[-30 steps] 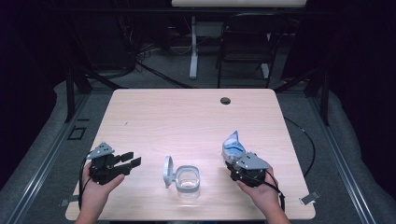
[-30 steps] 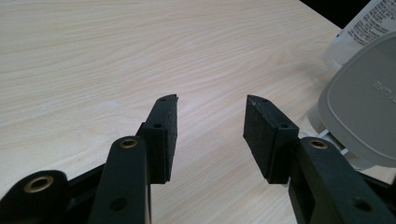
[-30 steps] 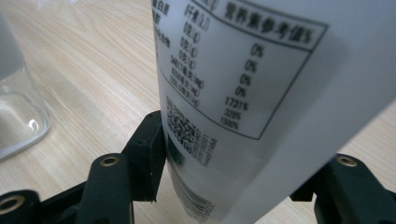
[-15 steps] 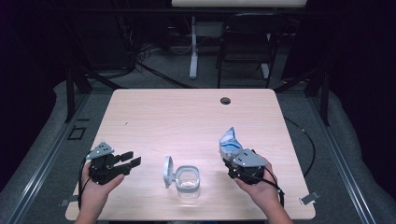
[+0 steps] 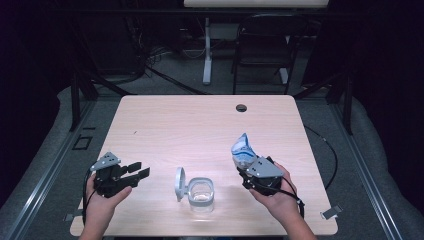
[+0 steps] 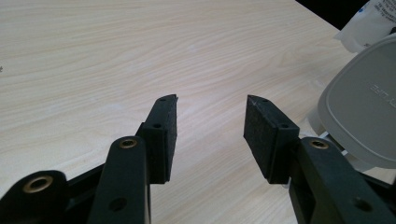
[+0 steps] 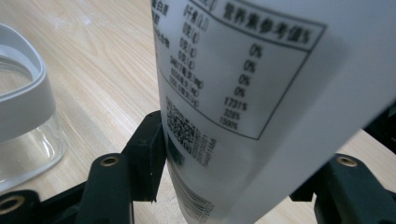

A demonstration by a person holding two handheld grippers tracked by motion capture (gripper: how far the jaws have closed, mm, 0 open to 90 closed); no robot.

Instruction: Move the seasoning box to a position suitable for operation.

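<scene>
The right gripper (image 5: 246,167) is clamped on a white and blue pouch (image 7: 243,93) printed with a boxed nutrition table of percent figures and a barcode, held above the table (image 5: 200,125) just right of the glass jar (image 5: 201,194). Since a second ago, pouch and hand have risen slightly. The left gripper (image 6: 211,128) rests with jaws apart and empty, beside the jar's grey lid (image 6: 364,112), whose embossed lettering is unreadable.

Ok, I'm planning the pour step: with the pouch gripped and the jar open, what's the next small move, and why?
Probably carry the pouch left until it hangs over the glass jar. The right claw is shut on the pouch, off to the jar's right, and the jar's lid already stands open. The left claw is open and holds nothing.
</scene>
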